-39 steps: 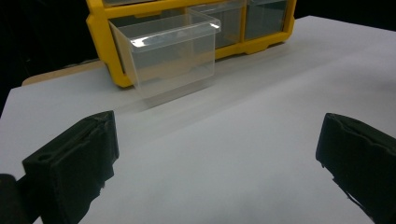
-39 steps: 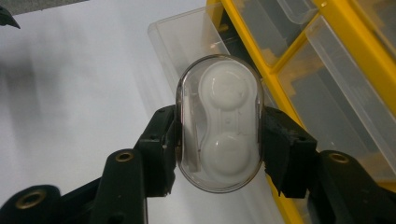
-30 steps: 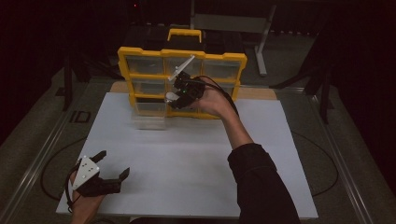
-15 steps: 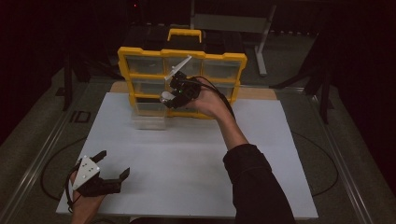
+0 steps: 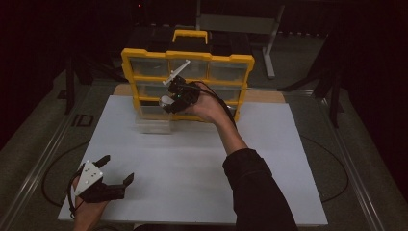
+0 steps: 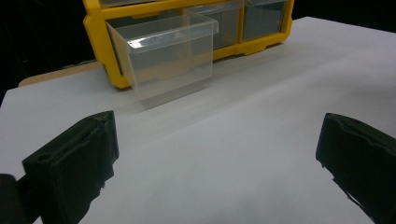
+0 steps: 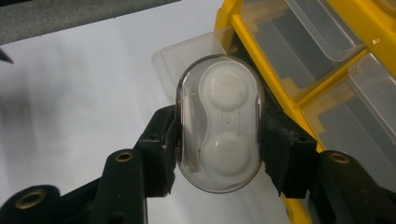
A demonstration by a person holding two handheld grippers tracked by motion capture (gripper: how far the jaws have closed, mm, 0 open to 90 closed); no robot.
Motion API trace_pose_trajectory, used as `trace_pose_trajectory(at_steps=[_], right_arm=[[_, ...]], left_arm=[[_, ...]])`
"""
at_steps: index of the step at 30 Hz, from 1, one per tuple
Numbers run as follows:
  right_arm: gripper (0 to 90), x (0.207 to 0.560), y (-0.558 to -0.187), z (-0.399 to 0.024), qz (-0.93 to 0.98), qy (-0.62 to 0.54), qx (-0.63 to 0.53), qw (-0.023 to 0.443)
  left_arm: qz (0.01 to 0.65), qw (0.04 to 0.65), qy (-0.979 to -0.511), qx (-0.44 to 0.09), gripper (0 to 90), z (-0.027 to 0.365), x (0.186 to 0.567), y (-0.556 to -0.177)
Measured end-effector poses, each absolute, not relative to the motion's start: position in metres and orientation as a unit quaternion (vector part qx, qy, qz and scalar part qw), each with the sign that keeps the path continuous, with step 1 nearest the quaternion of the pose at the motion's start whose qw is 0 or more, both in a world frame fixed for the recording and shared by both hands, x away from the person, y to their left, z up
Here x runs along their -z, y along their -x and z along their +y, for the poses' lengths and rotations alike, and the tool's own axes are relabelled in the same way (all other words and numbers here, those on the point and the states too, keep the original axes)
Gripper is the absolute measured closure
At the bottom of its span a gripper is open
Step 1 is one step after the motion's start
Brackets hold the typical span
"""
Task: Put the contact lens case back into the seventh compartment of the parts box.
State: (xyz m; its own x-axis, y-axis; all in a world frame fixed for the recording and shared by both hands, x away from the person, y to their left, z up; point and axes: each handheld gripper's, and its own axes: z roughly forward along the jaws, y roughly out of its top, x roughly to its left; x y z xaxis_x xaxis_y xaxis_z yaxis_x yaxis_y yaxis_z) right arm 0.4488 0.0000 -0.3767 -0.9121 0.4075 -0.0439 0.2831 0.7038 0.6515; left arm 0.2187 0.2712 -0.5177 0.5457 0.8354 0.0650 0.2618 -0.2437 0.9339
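**Right tool holds a clear case at the organiser; left tool wide open**

From the high view, your right tool (image 5: 169, 98) is up against the front of the yellow drawer organiser (image 5: 187, 57), which stands at the far edge of the white counter (image 5: 192, 159). A pale object sits at its tip there, too small to read. Your right gripper view settles it: the jaws are clamped on either side of a clear oval case (image 7: 219, 123) with a white two-lobed insert inside. The case sits above a clear drawer (image 7: 196, 60) pulled out of the organiser, with the yellow frame and more clear drawers to the right.

Your left tool (image 5: 113, 180) rests low at the near left corner of the counter, well apart from the organiser, jaws spread wide and holding nothing. Your left gripper view shows what the high view only hints at: the pulled-out drawer (image 6: 163, 58) is transparent and looks empty, projecting from the organiser's bottom row, with bare white counter between it and the two black jaws.
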Motion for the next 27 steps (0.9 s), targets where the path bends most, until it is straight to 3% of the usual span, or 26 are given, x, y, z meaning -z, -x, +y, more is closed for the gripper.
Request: trace_pose_trajectory(at_steps=[27], right_arm=[[48.1, 0.404, -0.459, 0.031, 0.915, -0.225, -0.318, 0.100]], left_arm=[[0.377, 0.492, -0.729, -0.291, 0.2, 0.272, 0.517, -0.219]])
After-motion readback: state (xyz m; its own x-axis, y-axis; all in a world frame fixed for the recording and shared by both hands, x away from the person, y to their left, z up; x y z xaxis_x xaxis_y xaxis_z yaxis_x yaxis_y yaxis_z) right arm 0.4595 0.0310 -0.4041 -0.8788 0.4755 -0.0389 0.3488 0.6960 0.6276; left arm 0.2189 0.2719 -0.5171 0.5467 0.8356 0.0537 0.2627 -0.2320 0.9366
